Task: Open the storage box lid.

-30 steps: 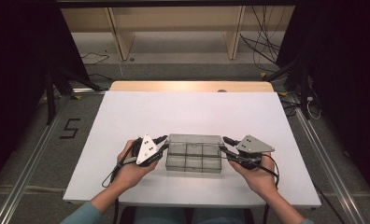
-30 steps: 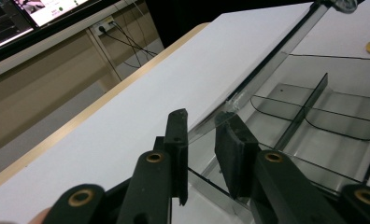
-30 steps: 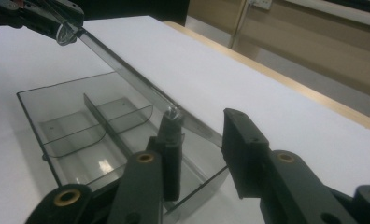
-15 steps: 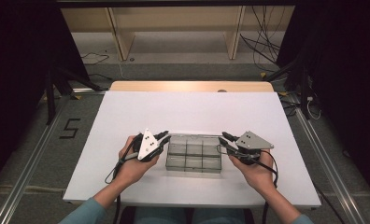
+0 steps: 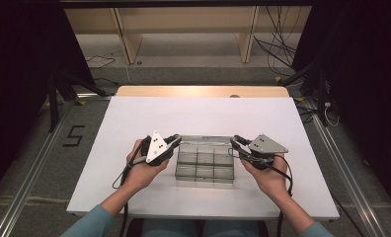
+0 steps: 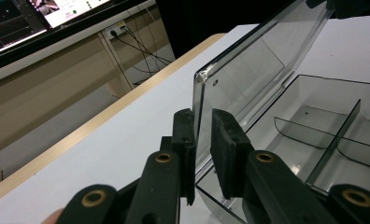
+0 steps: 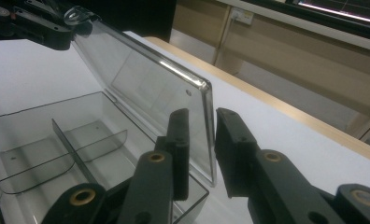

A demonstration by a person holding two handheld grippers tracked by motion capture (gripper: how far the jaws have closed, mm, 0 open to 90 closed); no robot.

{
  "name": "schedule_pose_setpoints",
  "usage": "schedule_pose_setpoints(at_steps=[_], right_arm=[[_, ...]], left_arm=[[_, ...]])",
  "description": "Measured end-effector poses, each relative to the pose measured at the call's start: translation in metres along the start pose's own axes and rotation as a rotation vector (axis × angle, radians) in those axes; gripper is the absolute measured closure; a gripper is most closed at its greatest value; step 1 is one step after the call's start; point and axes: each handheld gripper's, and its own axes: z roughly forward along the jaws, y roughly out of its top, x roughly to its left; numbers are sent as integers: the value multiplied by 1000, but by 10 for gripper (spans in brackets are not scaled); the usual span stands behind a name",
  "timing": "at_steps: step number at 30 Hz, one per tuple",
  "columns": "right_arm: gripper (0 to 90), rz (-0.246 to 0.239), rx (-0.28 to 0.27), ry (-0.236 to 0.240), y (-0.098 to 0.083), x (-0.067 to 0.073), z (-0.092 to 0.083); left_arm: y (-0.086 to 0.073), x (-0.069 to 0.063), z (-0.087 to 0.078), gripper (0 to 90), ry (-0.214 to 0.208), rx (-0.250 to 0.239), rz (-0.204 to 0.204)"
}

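Observation:
A clear plastic compartment box [image 5: 203, 170] sits on the white table [image 5: 203, 116] between my two grippers, its hinged lid [image 5: 206, 140] lifted and tilted back. My left gripper [image 5: 176, 141] is shut on the lid's left edge [image 6: 253, 60], its jaws [image 6: 202, 126] pressed on either side of the clear pane. On the right edge [image 7: 141, 79] my right gripper [image 5: 236, 141] is clamped the same way [image 7: 202, 135]. Empty divided compartments [image 6: 323, 121] [image 7: 57, 140] lie open under the lid.
The table's wooden far edge [image 5: 203, 91] borders a floor with shelving legs and cables [image 5: 277, 49]. Metal rails [image 5: 30, 173] run along both sides. A floor marking "5" [image 5: 74, 135] lies to the left.
Both grippers have moved forward and up with the lid's side edges in them. The lid has swung from nearly flat on the box to raised and tilted back.

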Motion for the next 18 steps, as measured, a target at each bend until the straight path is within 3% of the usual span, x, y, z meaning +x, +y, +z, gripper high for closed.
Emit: schedule_pose_setpoints(at_steps=[18], right_arm=[[759,18,-8,-14,2,-4,7]], left_arm=[[4,6,6,791,-1,10,-31]])
